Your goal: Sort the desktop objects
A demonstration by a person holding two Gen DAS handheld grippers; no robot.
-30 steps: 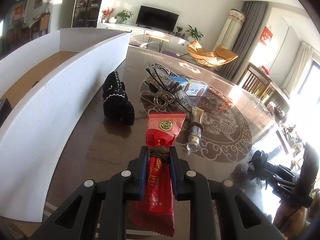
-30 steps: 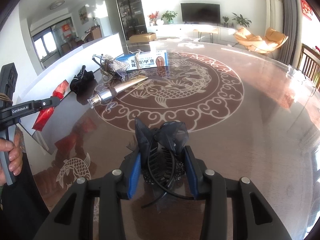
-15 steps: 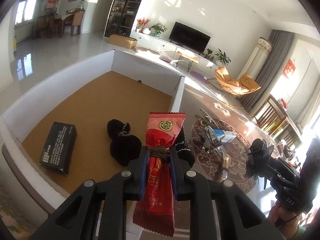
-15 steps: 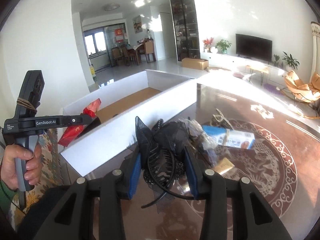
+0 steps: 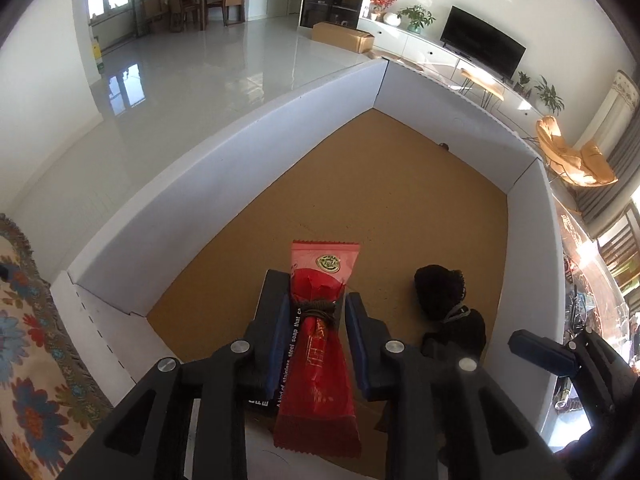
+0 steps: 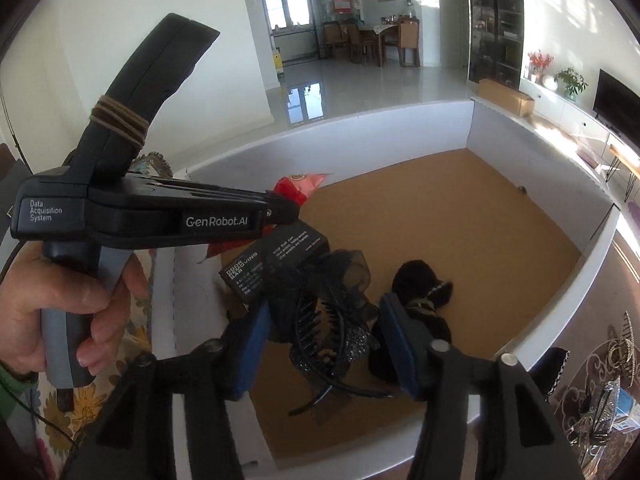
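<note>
My left gripper is shut on a red snack packet and holds it over the near end of the white-walled box with a brown floor. A black soap box lies under it on the box floor. My right gripper is shut on a black hair claw with a mesh bow, also held over the box. A black fuzzy hair tie lies on the box floor; it also shows in the right wrist view. The left gripper with its red packet shows in the right wrist view.
The box's white walls rise on all sides. The dark patterned table lies right of the box with hair clips and a small blue box on it. A floral cloth lies left of the box.
Both grippers have swung left from over the table to over the box, each still holding its object. The soap box and hair tie now lie directly below them.
</note>
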